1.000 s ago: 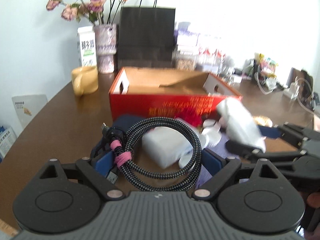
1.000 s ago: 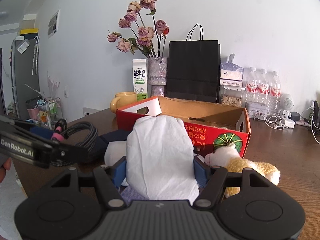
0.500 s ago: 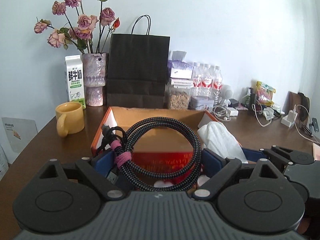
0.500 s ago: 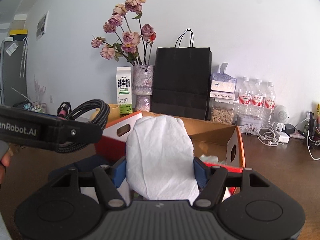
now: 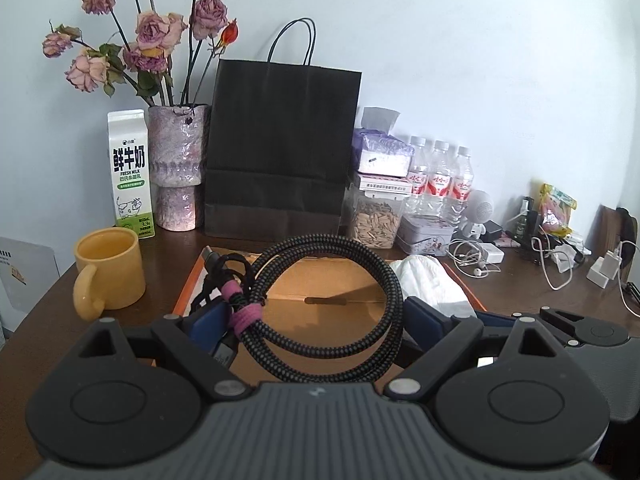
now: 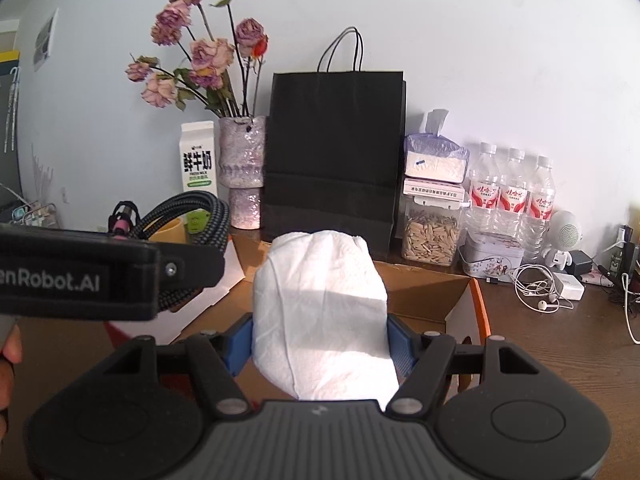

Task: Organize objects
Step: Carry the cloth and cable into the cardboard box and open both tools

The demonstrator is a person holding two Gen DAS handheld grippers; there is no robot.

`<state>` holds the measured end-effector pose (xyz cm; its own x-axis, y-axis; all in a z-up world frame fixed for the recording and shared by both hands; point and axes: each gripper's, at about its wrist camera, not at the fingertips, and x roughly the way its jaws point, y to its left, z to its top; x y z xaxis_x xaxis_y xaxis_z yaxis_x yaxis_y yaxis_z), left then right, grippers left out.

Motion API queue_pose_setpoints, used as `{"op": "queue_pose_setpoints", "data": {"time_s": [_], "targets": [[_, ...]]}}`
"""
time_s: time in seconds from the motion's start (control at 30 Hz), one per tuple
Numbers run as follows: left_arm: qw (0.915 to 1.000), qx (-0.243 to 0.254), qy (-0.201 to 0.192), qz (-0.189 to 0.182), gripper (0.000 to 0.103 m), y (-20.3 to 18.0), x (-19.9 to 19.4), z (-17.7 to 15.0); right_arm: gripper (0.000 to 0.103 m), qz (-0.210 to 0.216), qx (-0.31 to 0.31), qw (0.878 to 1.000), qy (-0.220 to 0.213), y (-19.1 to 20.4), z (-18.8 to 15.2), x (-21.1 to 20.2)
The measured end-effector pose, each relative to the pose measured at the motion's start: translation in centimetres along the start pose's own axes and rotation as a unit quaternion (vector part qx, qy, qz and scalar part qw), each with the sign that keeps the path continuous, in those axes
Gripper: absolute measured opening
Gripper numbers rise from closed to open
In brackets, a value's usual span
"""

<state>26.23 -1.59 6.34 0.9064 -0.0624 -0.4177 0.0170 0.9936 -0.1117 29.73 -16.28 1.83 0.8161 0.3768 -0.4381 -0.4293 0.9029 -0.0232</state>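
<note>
Right wrist only: apparently a fingertip beside left claw.

coiled cable in jaws, above box

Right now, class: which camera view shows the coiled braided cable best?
The left wrist view: the whole coiled cable faces the camera, held in the left claw above the cardboard box. The right wrist view shows it only edge-on, partly hidden behind the left claw's body.
</note>
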Motion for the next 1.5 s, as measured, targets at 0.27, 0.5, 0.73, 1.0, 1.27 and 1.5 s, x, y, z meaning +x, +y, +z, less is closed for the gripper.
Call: {"op": "queue_pose_setpoints", "data": {"time_s": [0.27,0.5,0.73,1.0,1.27,1.5], "targets": [[0.9993,-0.015,0.026,0.021,0.093,1.4,5.2,1.0,0.067,-0.015,0.033,0.999,0.036,-1.0,0.3,4.9],[0.9974,-0.015,0.061,0.036,0.093,2.0,7.9,-0.1,0.067,-0.021,0.037,0.998,0.041,-1.2,-0.3,6.0],[0.9969,-0.013,0.069,0.037,0.103,1.8,8.6,-0.6,0.103,-0.035,0.035,0.998,0.041,-1.3,-0.6,6.0],[0.9963,-0.007,0.072,0.046,0.103,1.7,8.5,-0.5,0.103,-0.032,0.033,0.998,0.045,-1.2,-0.7,6.0],[0.9968,-0.003,0.067,0.042,0.103,1.5,7.8,-0.3,0.103,-0.027,0.032,0.998,0.042,-1.2,-0.5,5.6],[0.9970,-0.005,0.060,0.048,0.103,1.3,6.5,-0.2,0.103,-0.020,0.029,0.999,0.039,-0.8,-0.6,4.6]]}}
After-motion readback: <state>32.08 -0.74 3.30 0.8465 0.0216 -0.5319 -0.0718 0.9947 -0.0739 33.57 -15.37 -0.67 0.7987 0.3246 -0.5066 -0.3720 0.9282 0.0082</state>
